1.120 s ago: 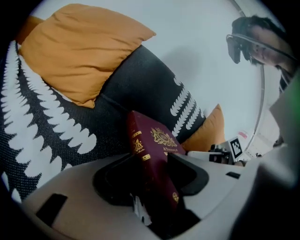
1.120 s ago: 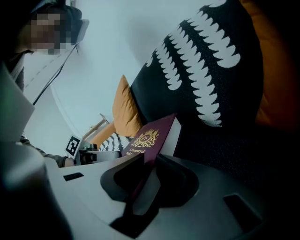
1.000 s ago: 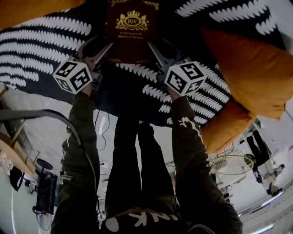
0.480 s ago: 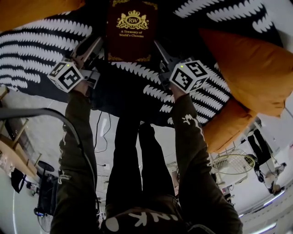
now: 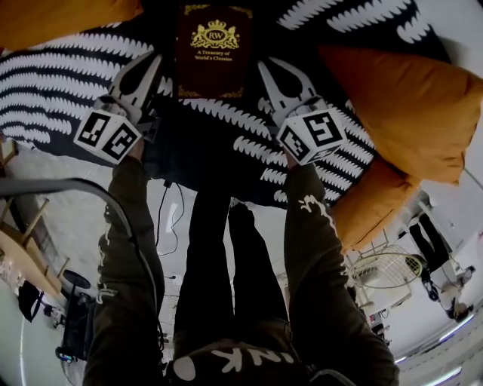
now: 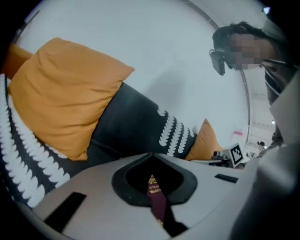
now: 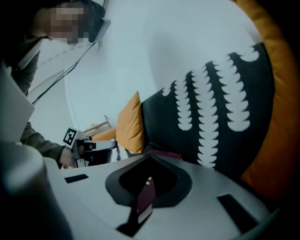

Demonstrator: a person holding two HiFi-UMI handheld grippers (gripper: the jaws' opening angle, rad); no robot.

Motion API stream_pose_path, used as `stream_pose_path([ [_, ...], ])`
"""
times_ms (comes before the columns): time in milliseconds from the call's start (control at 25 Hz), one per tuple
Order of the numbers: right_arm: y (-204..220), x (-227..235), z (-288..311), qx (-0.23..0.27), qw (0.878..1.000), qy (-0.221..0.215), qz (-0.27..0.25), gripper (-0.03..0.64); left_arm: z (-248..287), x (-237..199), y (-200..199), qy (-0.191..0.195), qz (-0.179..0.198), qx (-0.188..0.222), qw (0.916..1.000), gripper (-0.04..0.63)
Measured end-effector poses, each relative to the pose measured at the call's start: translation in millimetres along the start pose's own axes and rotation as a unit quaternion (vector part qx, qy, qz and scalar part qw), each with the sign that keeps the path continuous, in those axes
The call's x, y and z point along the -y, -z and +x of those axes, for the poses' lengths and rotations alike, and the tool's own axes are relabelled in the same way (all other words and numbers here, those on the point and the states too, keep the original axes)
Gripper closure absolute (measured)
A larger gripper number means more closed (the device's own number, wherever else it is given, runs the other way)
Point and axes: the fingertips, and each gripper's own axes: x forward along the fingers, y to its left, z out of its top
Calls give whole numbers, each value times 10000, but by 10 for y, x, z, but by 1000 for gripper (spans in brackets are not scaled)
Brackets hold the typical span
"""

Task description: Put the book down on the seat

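Observation:
A dark red book (image 5: 213, 51) with a gold crown and gold lettering lies flat on the black seat (image 5: 68, 83), which has a white leaf pattern. My left gripper (image 5: 156, 60) sits just left of the book's near corner, jaws shut, holding nothing. Just right of the other near corner, my right gripper (image 5: 266, 66) is also shut and empty. Neither touches the book. In the left gripper view the shut jaws (image 6: 152, 154) frame a sliver of the red cover (image 6: 155, 199). The right gripper view shows the same past its jaws (image 7: 150, 157), a red sliver (image 7: 145, 194).
Orange cushions lie on the seat at the right (image 5: 400, 105), lower right (image 5: 370, 203) and top left (image 5: 53, 19). The person's dark sleeves and legs (image 5: 226, 286) fill the middle below. A cable (image 5: 75, 185) crosses the left, and a wire basket (image 5: 381, 268) stands on the floor.
Both grippers' jaws have gone from wide open to shut. They have drawn slightly back and away from the book's near corners. The book stays flat on the seat.

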Motion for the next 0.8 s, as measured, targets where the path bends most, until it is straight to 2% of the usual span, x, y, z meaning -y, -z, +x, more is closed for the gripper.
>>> stream_pose_path([
  [160, -474, -279, -141, 305, 9988, -155, -359, 607, -129, 341, -477, 57, 628, 213, 9978, 592],
  [400, -1349, -797, -591, 776, 9918, -338, -960, 606, -477, 1033, -1291, 139, 1149, 582, 9916, 592],
  [640, -2270, -1512, -1417, 1306, 9786, -478, -1515, 606, -990, 2047, -2116, 172, 1656, 908, 9818, 592],
  [800, -2777, -1934, -2073, 1643, 9680, -512, -1827, 606, -1394, 2806, -2598, 56, 2137, 1203, 9694, 592],
])
